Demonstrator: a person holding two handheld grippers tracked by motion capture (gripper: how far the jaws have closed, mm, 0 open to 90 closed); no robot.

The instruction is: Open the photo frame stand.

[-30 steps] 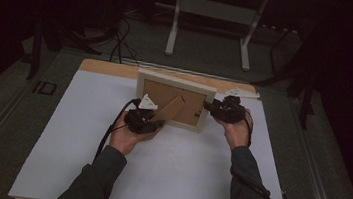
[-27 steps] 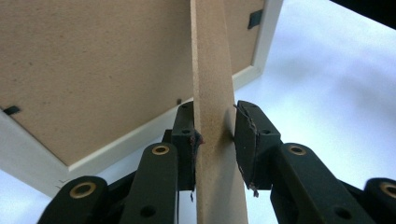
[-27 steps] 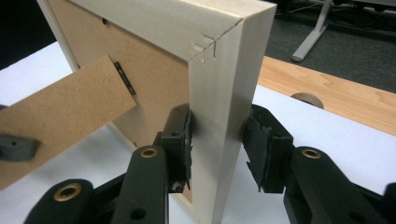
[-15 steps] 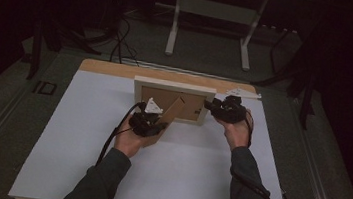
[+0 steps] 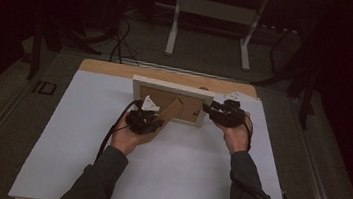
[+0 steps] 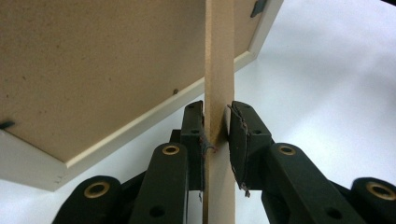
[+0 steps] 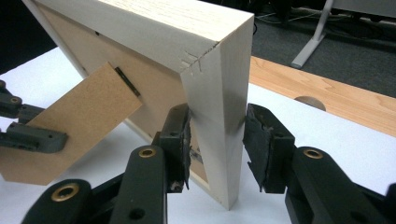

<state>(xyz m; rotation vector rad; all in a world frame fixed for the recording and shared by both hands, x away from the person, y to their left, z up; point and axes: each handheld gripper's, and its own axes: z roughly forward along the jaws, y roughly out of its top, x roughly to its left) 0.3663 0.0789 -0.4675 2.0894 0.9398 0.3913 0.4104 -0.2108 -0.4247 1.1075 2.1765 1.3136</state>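
Both forearms wear dark grey long sleeves reaching the wrists. The left gripper and right gripper are black linkage jaws with brass-coloured pivot rivets and worn, frayed dark pads. A black cable trails from each, and a pale grey three-cornered plate tops each body

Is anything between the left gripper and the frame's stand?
Nothing visible. The left gripper already has the stand between its jaws, which have just been closing on it. The right gripper straddles the frame at its side edge, clear of the stand.
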